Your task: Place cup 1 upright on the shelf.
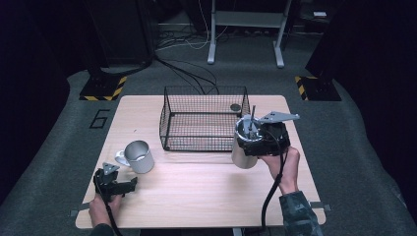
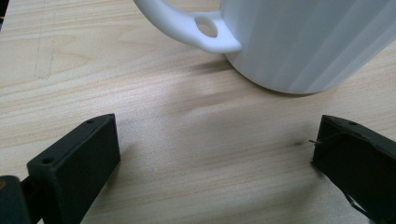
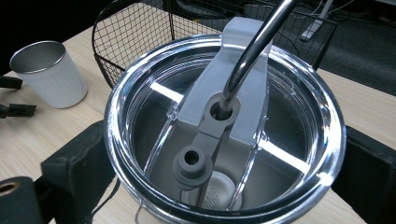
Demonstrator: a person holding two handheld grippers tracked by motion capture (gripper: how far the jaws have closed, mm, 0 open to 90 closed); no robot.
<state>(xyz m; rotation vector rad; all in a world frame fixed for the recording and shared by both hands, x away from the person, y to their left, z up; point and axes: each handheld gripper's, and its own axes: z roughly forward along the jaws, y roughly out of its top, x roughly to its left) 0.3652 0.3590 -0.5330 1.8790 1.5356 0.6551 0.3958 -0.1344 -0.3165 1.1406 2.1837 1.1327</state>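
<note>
Tumbler [image 1: 244, 147], steel with a clear lid [image 3: 224, 126] and a metal straw [image 3: 254, 46], was clamped between the jaws of the right tongs [image 1: 260, 140], raised just in front of the wire basket [image 1: 204, 118] at its right corner. A small dark disc [image 1: 235, 107] lay inside the basket. The left tongs [image 2: 215, 158] rested on the counter [image 1: 196, 191] with jaws wide apart and empty, just beside a white mug [image 1: 138, 156] with its handle [image 2: 187, 28] toward them.

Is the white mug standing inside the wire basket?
No, the white mug stands on the table, left of the wire basket.
</note>
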